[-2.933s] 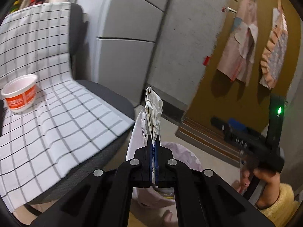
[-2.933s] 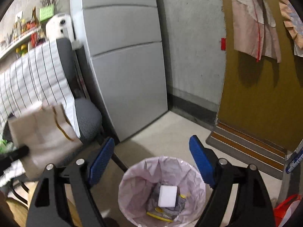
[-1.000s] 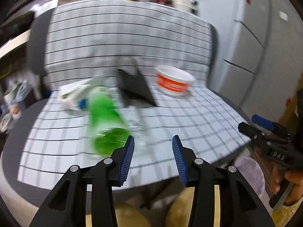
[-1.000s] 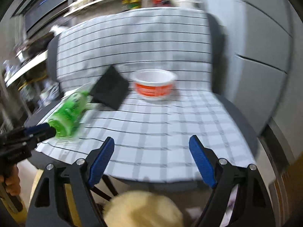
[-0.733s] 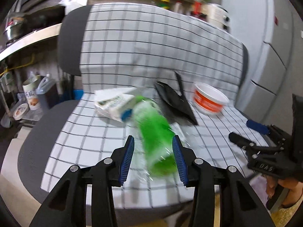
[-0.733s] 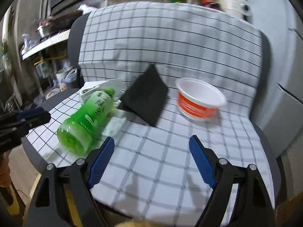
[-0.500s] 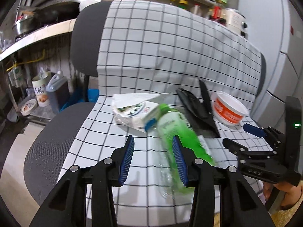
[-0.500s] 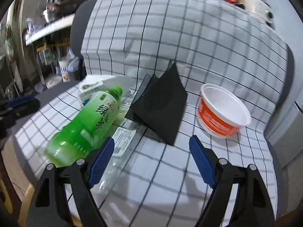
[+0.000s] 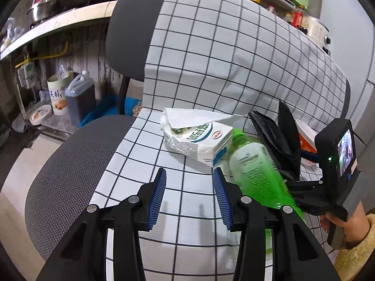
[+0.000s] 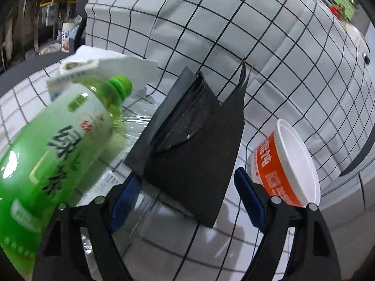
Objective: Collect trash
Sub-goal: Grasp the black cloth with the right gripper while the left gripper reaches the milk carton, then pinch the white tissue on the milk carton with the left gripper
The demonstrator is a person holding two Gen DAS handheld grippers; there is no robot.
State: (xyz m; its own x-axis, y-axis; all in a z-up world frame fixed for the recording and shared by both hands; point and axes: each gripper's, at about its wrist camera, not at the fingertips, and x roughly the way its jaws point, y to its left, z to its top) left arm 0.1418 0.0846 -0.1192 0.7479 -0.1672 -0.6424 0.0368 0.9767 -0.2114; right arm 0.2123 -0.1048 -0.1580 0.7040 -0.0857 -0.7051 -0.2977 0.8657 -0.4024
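Observation:
Trash lies on a chair seat draped with a checked cloth (image 9: pixel 187 201). A white tissue pack (image 9: pixel 196 138) sits mid-seat, a green bottle (image 9: pixel 255 171) lies to its right, then a black folded bag (image 9: pixel 279 138) and an orange-and-white cup (image 10: pixel 286 161). My left gripper (image 9: pixel 189 194) is open and empty, low over the cloth just short of the tissue pack. My right gripper (image 10: pixel 189 201) is open and empty, its jaws on either side of the black bag's (image 10: pixel 194 145) near corner; the green bottle (image 10: pixel 51 149) is at its left and the cup at its right.
Clear plastic wrap (image 10: pixel 138 114) lies under the bottle and bag. A grey mesh chair (image 9: pixel 70 168) stands at left. Jars and a jug (image 9: pixel 79 98) sit on the floor behind. A shelf with pans (image 9: pixel 58 21) runs along the back wall.
Both grippers have swung from the trash bin to the chair and moved in close. The left released the paper it held. The right closed in on the black bag.

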